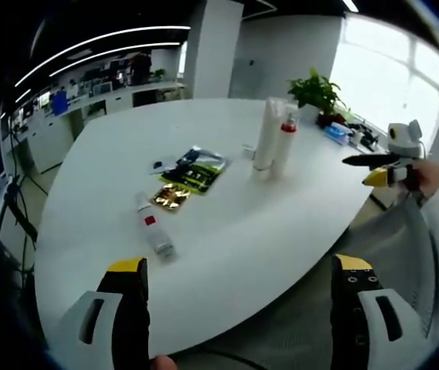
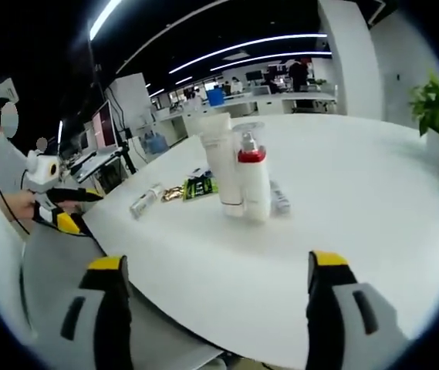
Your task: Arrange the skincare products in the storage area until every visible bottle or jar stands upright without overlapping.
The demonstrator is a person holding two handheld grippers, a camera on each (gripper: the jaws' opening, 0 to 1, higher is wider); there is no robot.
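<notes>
Left gripper view shows the left gripper [image 1: 238, 297] low in front, its fingers [image 1: 130, 308] spread wide apart and gripping nothing, hanging off the near edge of the white bench [image 1: 227, 231]. Beyond them a small bottle with a red label [image 1: 154, 225] lies on its side on the bench. Just past it lies a gold foil packet [image 1: 171, 196], then a green and black sachet [image 1: 194, 171]. Further on, a tall white tube [image 1: 266, 139] and a pump bottle with a red collar [image 1: 285, 144] stand upright, touching side by side. A potted plant [image 1: 315, 92] stands at the far edge.

Right gripper view shows the right gripper [image 2: 219, 308] likewise released, fingers [image 2: 329, 312] wide apart over the bench edge. The upright tube and pump bottle stand near the middle, with the fallen bottle and sachets beyond to the left. At the left edge of that view, the other gripper is held off the bench.
</notes>
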